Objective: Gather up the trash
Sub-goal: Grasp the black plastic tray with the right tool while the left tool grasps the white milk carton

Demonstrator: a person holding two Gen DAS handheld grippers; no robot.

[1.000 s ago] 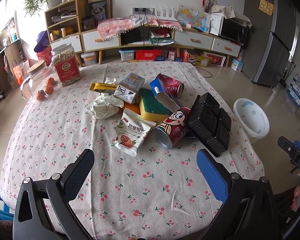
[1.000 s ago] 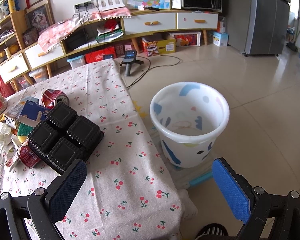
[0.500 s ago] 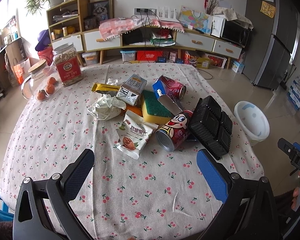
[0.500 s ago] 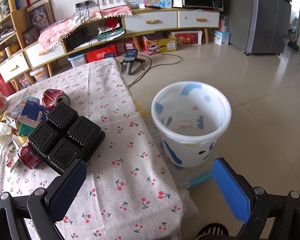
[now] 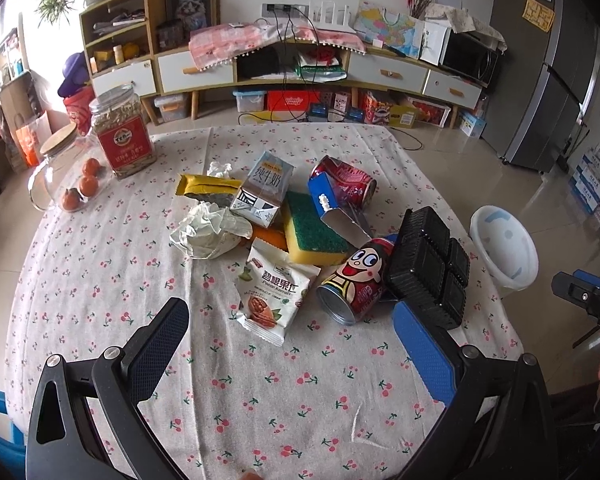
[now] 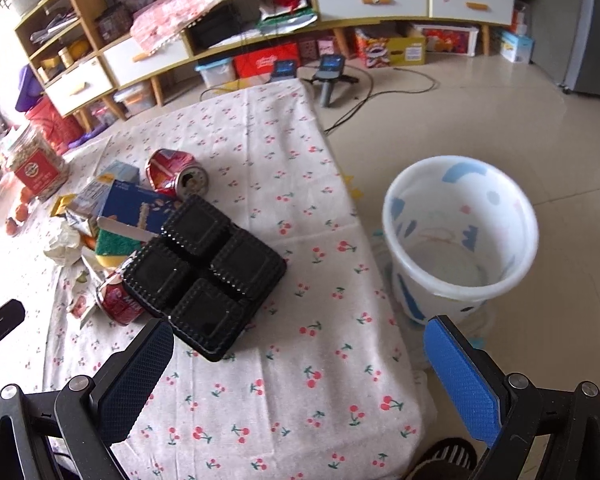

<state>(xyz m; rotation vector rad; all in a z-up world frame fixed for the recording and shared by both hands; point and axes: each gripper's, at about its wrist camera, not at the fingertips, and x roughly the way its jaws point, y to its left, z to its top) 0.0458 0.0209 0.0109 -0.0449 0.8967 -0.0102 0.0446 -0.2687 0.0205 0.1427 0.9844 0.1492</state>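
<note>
A pile of trash lies on the cherry-print tablecloth: a black plastic tray, a red cartoon can, a nut packet, a yellow-green sponge, a milk carton, crumpled paper, a crushed red can. A white bin stands on the floor right of the table. My left gripper is open and empty, near the packet. My right gripper is open and empty, by the black tray.
A seed jar and a glass jar with oranges stand at the table's far left. A low cabinet lines the back wall, a fridge stands at the right. The table edge runs next to the bin.
My left gripper has moved forward toward the pile. My right gripper has swung left and tilted down, from over the bin toward the black tray.
</note>
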